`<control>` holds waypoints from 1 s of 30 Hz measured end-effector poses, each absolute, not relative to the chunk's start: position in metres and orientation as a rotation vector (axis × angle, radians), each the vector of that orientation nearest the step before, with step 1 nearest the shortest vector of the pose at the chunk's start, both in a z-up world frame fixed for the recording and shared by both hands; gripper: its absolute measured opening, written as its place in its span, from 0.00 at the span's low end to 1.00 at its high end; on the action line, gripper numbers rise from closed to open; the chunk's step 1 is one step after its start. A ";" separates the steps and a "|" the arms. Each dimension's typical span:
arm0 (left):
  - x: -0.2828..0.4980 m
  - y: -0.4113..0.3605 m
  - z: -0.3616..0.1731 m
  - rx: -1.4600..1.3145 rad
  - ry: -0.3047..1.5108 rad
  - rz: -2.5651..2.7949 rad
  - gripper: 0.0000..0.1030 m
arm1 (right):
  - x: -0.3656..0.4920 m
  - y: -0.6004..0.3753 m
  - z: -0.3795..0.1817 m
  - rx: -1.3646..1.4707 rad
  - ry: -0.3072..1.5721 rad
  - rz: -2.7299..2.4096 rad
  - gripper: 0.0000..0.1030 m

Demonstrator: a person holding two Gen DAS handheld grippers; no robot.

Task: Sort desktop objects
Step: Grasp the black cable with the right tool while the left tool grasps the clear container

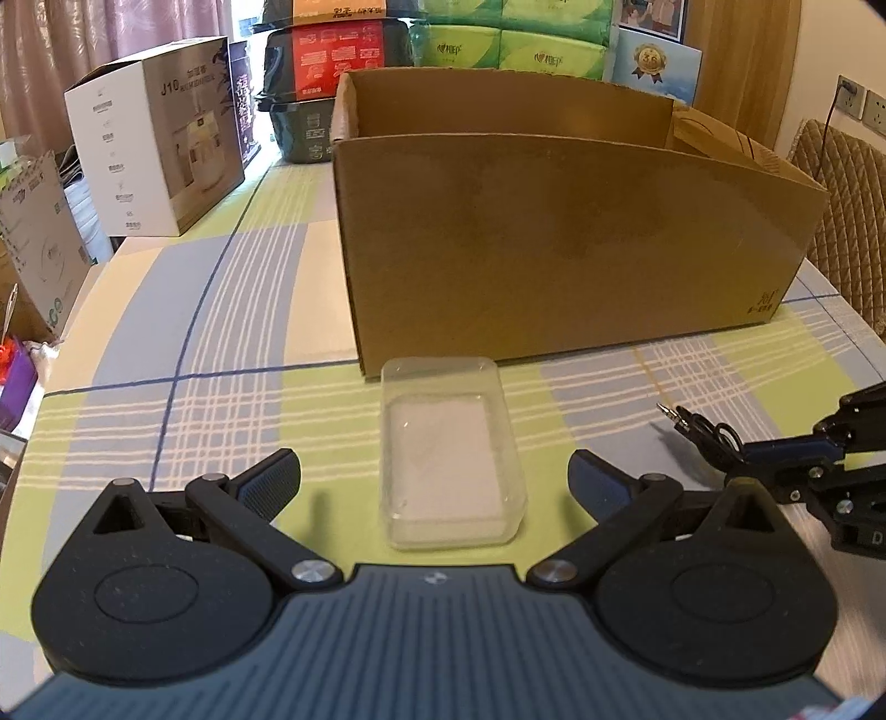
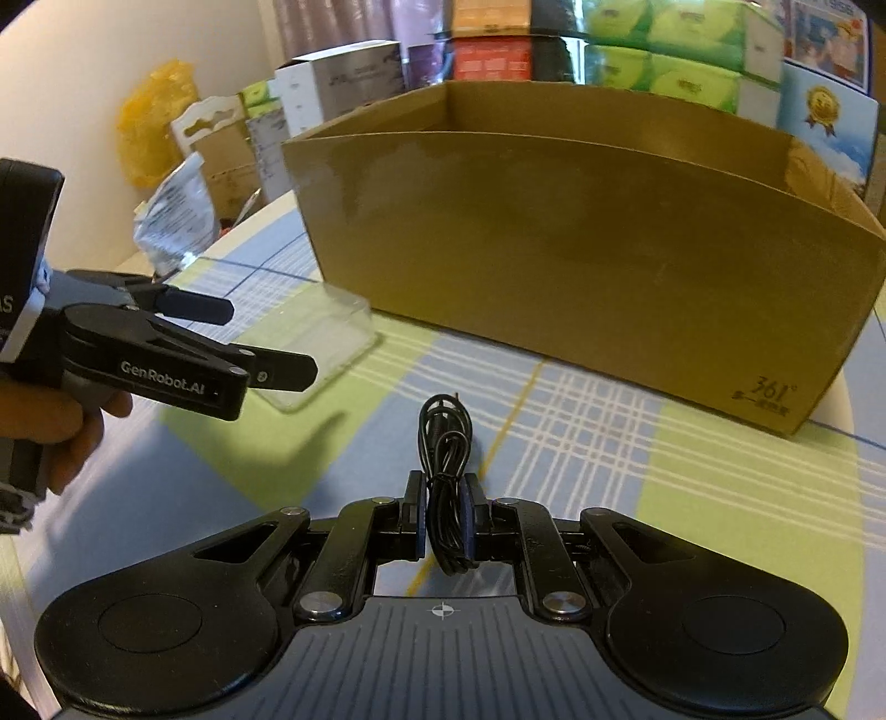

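Observation:
A clear plastic case [image 1: 451,451] lies flat on the checked tablecloth, just in front of the brown cardboard box [image 1: 554,243]. My left gripper [image 1: 434,476] is open, its fingers spread either side of the case's near end without touching it. My right gripper [image 2: 446,512] is shut on a coiled black cable [image 2: 446,443], whose loop and plug stick out past the fingers. In the left wrist view the cable [image 1: 700,429] and right gripper [image 1: 775,471] show at the right edge. The case [image 2: 315,343] and left gripper [image 2: 266,343] appear at left in the right wrist view.
The open cardboard box [image 2: 581,266] fills the table's far half. Behind it stand a white product box [image 1: 160,149], a dark packaged item [image 1: 332,83] and green tissue packs [image 1: 515,39]. Clutter lines the left table edge [image 1: 39,277]. A person's hand [image 2: 77,437] holds the left gripper.

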State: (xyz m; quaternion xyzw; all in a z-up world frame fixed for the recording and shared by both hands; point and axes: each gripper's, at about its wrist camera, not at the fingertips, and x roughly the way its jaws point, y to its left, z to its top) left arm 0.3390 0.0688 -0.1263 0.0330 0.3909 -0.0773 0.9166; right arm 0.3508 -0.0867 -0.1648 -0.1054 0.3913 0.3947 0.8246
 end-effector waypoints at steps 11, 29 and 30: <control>0.354 0.066 -0.137 0.039 0.810 -0.133 0.82 | 0.352 -0.104 -0.160 -0.151 0.858 0.756 0.09; 0.348 0.051 -0.135 0.053 0.856 -0.156 0.51 | 0.357 -0.113 -0.154 -0.100 0.860 0.695 0.09; 0.347 0.049 -0.134 0.049 0.860 -0.160 0.51 | 0.357 -0.114 -0.153 -0.098 0.860 0.692 0.09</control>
